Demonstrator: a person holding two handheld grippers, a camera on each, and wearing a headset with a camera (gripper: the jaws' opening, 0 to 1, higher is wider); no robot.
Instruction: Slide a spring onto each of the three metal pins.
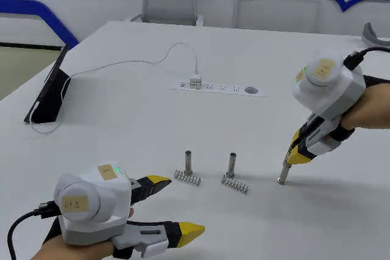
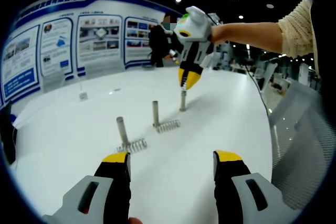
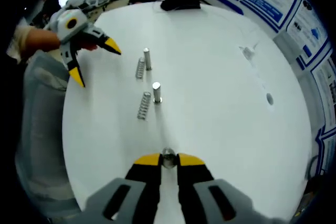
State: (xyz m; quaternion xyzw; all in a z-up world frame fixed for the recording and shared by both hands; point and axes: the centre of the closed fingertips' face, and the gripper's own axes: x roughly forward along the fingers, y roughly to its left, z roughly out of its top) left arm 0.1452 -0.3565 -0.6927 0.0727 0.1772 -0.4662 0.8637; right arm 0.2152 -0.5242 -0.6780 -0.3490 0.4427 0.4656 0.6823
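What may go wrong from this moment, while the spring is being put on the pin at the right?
1. The right claw holds a spring at the top of the right pin, which seems to stand loose on the table; a sideways push may tip it.
2. The left spring and the middle spring lie close beside the left pin and the middle pin; the open left claw may knock a pin over when it picks one up.

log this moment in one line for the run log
left tongs: open, empty | right tongs: shut on held spring at right pin top | left spring: loose by left pin | middle spring: loose by middle pin
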